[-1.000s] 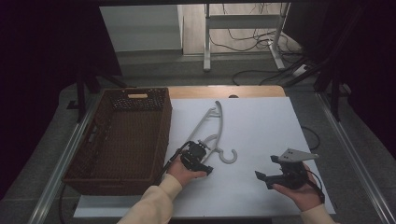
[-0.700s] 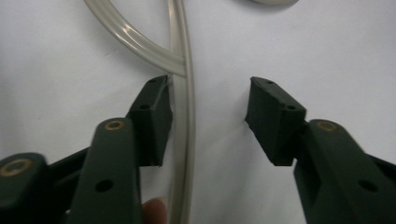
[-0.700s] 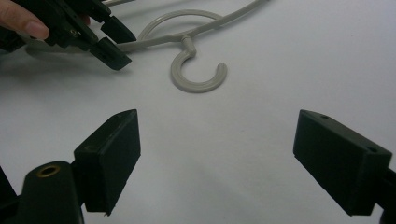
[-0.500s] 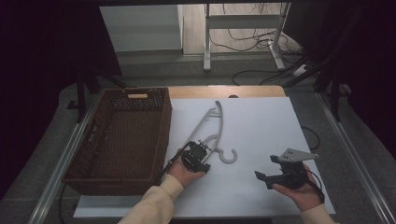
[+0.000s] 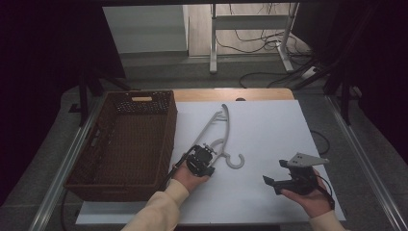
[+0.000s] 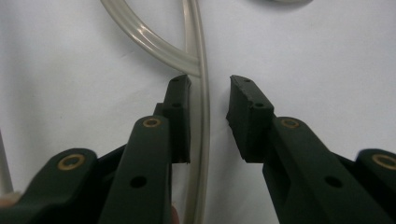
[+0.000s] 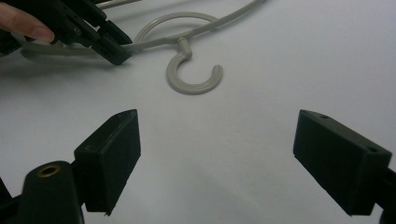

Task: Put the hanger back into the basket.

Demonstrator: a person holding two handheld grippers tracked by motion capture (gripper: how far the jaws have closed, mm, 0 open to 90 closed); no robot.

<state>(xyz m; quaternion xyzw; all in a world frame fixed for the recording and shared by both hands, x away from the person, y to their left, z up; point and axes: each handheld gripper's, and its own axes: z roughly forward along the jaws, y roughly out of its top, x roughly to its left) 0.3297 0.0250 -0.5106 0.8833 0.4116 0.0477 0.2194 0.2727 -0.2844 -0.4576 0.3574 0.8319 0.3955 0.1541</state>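
- The pale plastic hanger (image 5: pixel 217 137) lies flat on the white desk (image 5: pixel 269 125), just right of the woven basket (image 5: pixel 126 139), its hook (image 7: pixel 194 77) pointing toward the person
- The left tongs (image 6: pixel 208 116) stand spread around one arm of the hanger; the bar runs between the jaws, close against the left pad and apart from the right one
- The right tongs (image 7: pixel 215 158) are spread wide and hold nothing, hovering over bare desk well short of the hook
- The step in hand looks like pinching the hanger: centre the bar between the pads, keep the jaws low against the desk, then press them together squarely so the thin, smooth bar neither rolls nor slips out
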